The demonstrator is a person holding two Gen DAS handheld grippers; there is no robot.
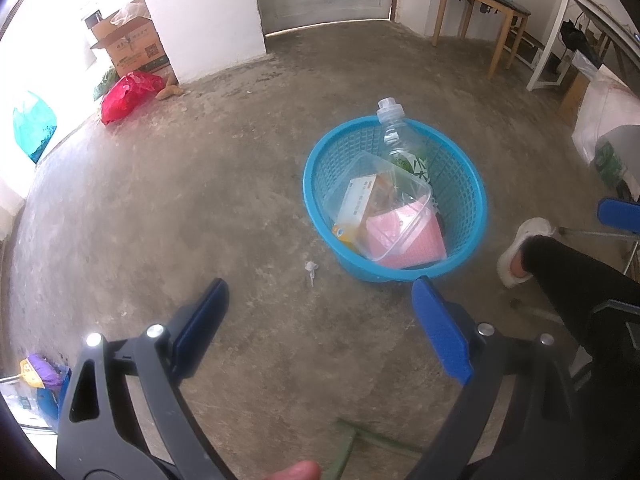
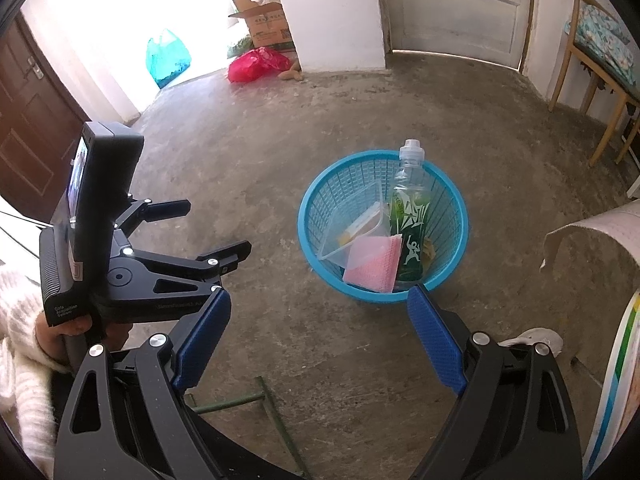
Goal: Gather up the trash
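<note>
Both my tongs are spread wide and hold nothing. Ahead of my left gripper, slightly to its right, the blue basket stands on the concrete floor, holding a clear plastic bottle propped against its far rim, a clear plastic tray, a small carton and a pink cloth. A small white scrap lies on the floor between my left fingers and the basket. My right gripper hovers just short of the basket's near rim.
</note>
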